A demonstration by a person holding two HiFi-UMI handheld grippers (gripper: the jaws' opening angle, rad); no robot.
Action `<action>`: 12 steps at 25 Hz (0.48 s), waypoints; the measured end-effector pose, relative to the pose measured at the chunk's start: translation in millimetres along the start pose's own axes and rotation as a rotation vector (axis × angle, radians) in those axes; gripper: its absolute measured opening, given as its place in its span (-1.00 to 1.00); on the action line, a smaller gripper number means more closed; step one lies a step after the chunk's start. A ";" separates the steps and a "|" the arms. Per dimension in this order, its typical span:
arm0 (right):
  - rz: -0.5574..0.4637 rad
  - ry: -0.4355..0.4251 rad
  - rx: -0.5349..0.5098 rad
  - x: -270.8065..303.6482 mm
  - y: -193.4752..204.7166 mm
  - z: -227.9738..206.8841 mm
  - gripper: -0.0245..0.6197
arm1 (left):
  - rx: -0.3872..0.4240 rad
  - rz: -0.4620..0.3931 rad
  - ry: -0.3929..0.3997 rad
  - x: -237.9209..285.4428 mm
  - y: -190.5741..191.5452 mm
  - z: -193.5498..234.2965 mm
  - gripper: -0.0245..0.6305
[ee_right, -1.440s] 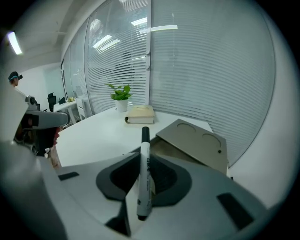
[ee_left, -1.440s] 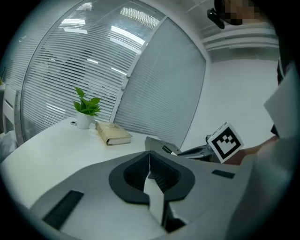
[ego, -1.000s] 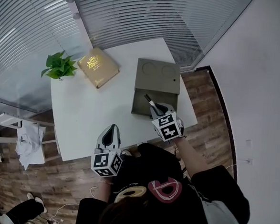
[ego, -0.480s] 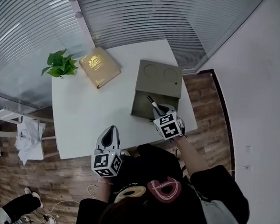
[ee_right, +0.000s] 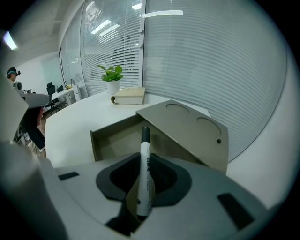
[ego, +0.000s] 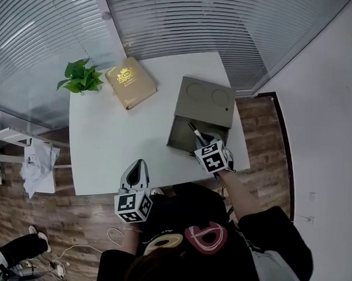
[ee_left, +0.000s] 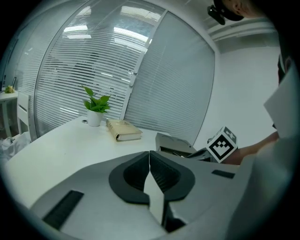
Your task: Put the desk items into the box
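A khaki box (ego: 188, 139) lies open on the white table (ego: 116, 139), its lid (ego: 206, 100) leaning back with two round marks on it. My right gripper (ego: 201, 140) is shut on a white marker (ee_right: 146, 168) with a black cap (ego: 193, 129). The marker points over the box's open compartment (ee_right: 117, 138) from its near edge. My left gripper (ego: 139, 166) hangs at the table's front edge, to the left of the box. Its jaws are shut, and my left gripper (ee_left: 150, 171) has nothing between them.
A small potted plant (ego: 81, 77) stands at the table's far left corner, with a tan book (ego: 131, 82) lying flat beside it. Slatted glass walls rise behind the table. Wooden floor shows to the right of the table and below it.
The head view has drifted slightly, so the table sits a little further right. Both grippers hold their places and the marker stays over the box's opening.
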State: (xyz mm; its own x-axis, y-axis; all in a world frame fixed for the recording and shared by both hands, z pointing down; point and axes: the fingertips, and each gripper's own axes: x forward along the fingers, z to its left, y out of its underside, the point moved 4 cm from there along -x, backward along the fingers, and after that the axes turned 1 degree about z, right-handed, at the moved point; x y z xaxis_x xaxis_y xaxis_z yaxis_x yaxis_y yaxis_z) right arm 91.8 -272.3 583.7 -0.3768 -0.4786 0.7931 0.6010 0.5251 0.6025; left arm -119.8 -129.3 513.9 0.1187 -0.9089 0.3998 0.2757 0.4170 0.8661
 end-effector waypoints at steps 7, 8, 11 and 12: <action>0.025 -0.018 -0.008 13.4 2.3 -3.9 -0.69 | -0.014 -0.005 -0.035 0.3 -0.1 2.9 -0.87; 0.029 -0.019 -0.008 14.9 2.6 -4.0 -0.70 | -0.016 -0.005 -0.039 0.3 0.1 3.7 -0.87; 0.039 -0.021 -0.008 19.0 3.8 -4.6 -0.69 | -0.019 -0.006 -0.050 -0.1 -0.1 6.1 -0.87; 0.042 -0.022 -0.008 20.3 4.5 -4.9 -0.69 | -0.020 -0.007 -0.054 -0.2 0.0 6.7 -0.87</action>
State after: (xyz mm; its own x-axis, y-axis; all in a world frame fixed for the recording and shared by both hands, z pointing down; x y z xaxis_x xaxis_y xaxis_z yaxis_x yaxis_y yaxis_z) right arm 90.2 -283.1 602.0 -0.3666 -0.4406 0.8194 0.6221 0.5388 0.5680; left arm -126.3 -129.1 515.8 0.0652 -0.9097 0.4102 0.2955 0.4102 0.8628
